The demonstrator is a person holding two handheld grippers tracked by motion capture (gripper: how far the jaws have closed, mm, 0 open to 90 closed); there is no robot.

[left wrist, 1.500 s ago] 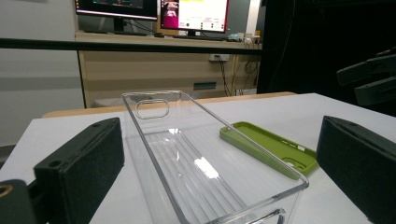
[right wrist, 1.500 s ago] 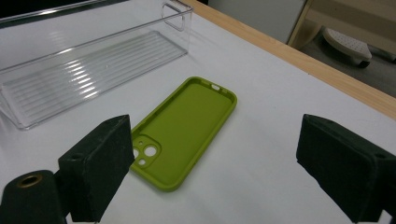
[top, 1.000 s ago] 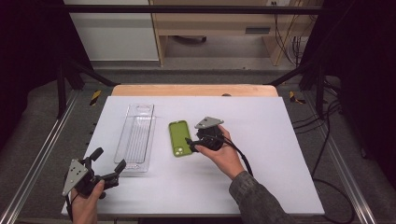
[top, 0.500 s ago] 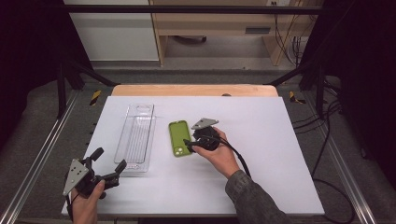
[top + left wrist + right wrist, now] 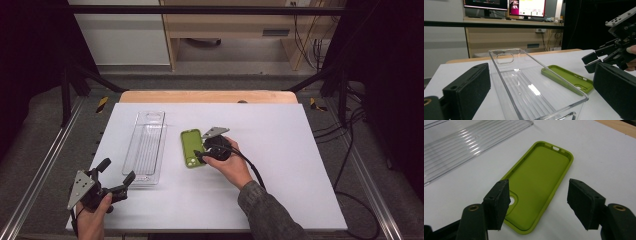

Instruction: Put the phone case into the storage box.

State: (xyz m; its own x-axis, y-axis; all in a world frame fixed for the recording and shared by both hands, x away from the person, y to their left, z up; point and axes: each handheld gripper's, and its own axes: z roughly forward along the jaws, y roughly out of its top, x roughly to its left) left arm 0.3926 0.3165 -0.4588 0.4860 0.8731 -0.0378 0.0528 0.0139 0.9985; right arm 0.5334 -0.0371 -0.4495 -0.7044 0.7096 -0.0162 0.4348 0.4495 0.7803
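Right tool poised over the green silicone phone case's camera end.
Case lies mid-frame on the white bench, long axis running away between wide-open, empty jaws; left tool, also open, lower left.

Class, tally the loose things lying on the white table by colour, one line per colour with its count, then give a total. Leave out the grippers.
Green: 1, the phone case
Clear: 1, the plastic tray
Total: 2
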